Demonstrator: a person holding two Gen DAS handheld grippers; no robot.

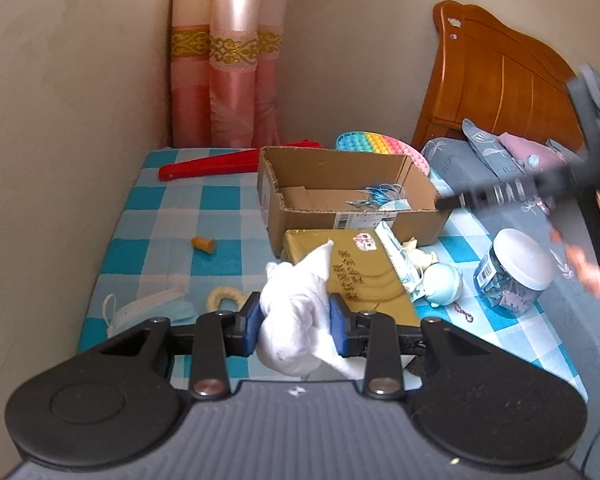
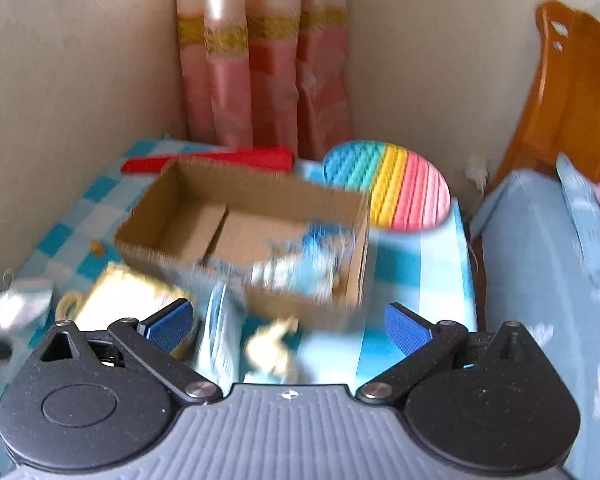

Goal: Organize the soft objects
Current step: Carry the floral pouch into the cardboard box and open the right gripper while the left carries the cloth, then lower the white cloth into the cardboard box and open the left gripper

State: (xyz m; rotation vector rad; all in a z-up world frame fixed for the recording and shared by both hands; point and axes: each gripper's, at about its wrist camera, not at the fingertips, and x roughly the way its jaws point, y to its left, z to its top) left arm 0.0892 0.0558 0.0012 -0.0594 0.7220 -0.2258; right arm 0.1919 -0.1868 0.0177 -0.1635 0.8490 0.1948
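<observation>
My left gripper (image 1: 295, 322) is shut on a crumpled white cloth (image 1: 300, 312) and holds it above the checked blue table, in front of a gold box (image 1: 360, 276). An open cardboard box (image 1: 340, 192) stands behind it with blue stringy items inside. My right gripper (image 2: 288, 326) is open and empty, above the near edge of the cardboard box (image 2: 244, 232); this view is blurred. A face mask (image 1: 148, 310), a cream hair tie (image 1: 224, 298) and a pale blue round toy (image 1: 442, 284) lie on the table.
A red folded fan (image 1: 208, 168) and a rainbow pop mat (image 1: 380, 146) lie behind the box. A lidded jar of clips (image 1: 512, 272) stands at right. A small orange stopper (image 1: 203, 245) lies at left. Walls, a pink curtain and a wooden headboard (image 1: 496, 76) surround the table.
</observation>
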